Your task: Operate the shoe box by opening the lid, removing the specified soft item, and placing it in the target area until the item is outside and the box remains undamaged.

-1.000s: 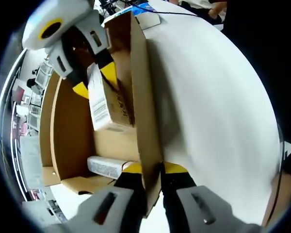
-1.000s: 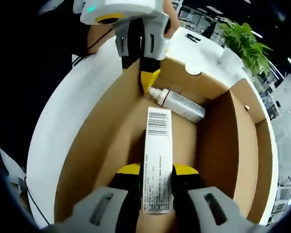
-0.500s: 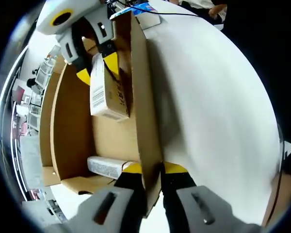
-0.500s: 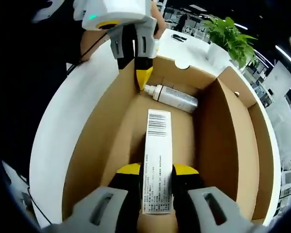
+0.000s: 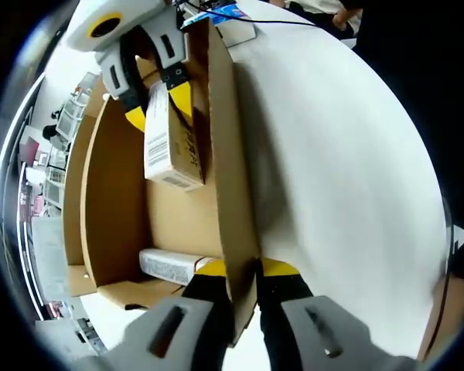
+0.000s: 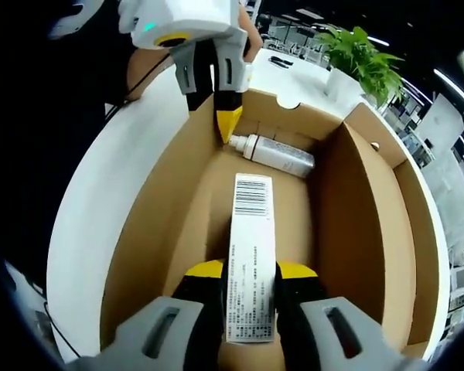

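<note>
Fingertips [image 6: 205, 270] of right gripper [image 6: 240, 270] clamp a long white carton [image 6: 251, 263] w/ barcode, held above the open shoe box [image 6: 356, 232] interior; carton's near end cut off behind the jaws. Left gripper [image 5: 241, 268] pinches the box side wall, wall edge between its tips. White bottle [image 6: 278, 154] lies at box's far end wall, cap half hidden behind left gripper. Box sits on white table [image 5: 332, 154]. Potted plant [image 6: 363, 58] near table's far edge, blurry.

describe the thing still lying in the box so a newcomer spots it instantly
Start at the open brown cardboard shoe box on the round white table. On its floor at the far end wall lies a silver cylindrical bottle with a white cap, on its side. Unlike the flat white carton with a barcode clamped in the right claw, it is round, shiny and unheld.
</note>
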The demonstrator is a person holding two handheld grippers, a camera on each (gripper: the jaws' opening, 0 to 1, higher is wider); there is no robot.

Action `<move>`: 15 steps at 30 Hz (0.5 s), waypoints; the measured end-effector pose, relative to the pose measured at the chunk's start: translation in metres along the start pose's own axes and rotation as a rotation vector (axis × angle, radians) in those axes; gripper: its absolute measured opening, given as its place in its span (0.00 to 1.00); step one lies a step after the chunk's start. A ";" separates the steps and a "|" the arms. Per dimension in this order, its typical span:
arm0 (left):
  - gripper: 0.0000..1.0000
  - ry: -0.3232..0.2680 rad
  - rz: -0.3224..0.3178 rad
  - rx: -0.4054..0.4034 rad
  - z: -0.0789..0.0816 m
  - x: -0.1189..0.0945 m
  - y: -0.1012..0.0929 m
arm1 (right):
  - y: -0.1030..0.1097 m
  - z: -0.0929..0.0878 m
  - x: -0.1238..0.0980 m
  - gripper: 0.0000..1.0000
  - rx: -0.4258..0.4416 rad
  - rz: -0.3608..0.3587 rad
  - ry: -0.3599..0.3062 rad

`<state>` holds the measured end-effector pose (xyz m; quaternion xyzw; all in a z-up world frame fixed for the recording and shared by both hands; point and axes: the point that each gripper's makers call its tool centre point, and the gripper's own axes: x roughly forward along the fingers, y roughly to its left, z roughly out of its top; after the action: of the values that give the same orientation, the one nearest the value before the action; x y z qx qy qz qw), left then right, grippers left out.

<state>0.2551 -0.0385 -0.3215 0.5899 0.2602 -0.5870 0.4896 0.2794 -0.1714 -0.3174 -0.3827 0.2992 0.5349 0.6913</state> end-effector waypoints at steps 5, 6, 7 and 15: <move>0.09 0.000 -0.001 0.001 0.000 0.000 0.000 | 0.003 0.008 0.004 0.23 0.003 0.003 -0.014; 0.09 0.000 -0.001 0.000 0.000 0.000 0.000 | 0.004 0.008 0.005 0.24 0.002 0.002 -0.016; 0.09 0.000 0.000 0.000 0.000 0.000 0.000 | 0.005 0.009 0.007 0.24 0.000 -0.002 -0.016; 0.09 0.003 0.000 -0.002 0.000 0.000 -0.001 | 0.006 0.009 0.013 0.25 0.027 -0.007 -0.038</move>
<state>0.2543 -0.0380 -0.3215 0.5903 0.2615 -0.5858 0.4899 0.2772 -0.1560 -0.3241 -0.3641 0.2919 0.5357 0.7037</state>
